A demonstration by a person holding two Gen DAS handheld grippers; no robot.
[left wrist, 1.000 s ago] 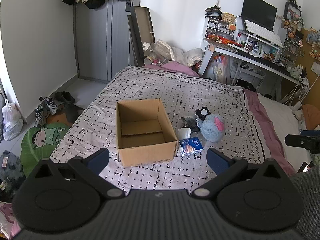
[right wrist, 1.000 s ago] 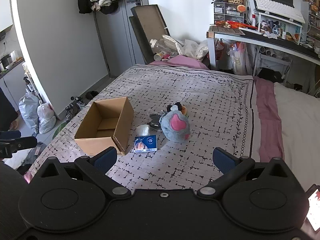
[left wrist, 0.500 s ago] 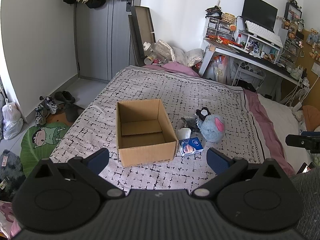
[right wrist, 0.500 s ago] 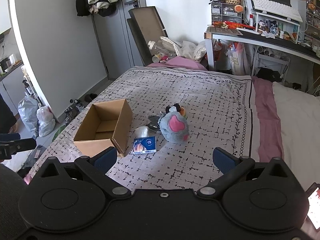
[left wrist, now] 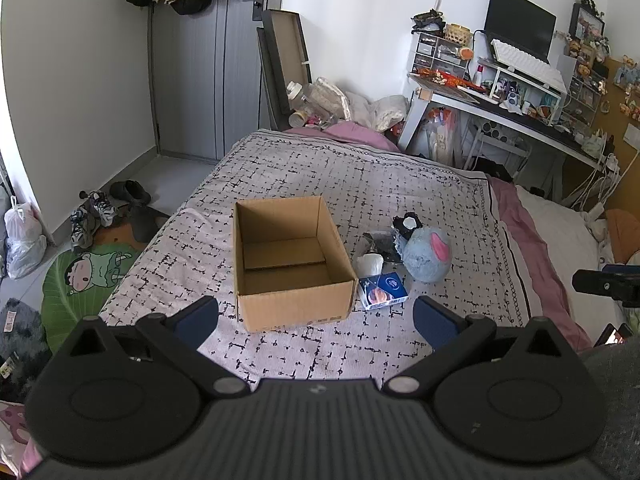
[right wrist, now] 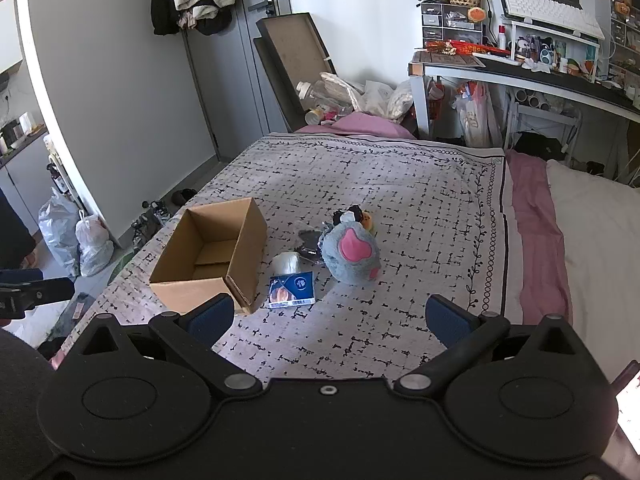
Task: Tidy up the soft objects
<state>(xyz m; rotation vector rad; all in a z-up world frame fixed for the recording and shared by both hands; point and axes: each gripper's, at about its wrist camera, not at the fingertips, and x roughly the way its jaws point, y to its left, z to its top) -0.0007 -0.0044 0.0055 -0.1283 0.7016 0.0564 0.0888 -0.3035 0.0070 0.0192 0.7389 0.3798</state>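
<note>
Bedroom scene: a bed covered in a grey patterned blanket is carrying an open cardboard box, which is sitting upright with nothing inside. Just to the right of the box, a small blue packet is lying flat, with a white tissue pack touching its far edge. Beside these, a grey plush with a pink ear is resting on the blanket, and a smaller black and white plush is lying against its far side. Left hand-held gripper is hovering over the near edge of the bed, its blue-padded fingers spread wide apart and holding nothing. Right hand-held gripper is hovering likewise, fingers wide apart and gripping nothing, facing the plush toys. Behind the bed, a cluttered desk is standing against the wall.
</note>
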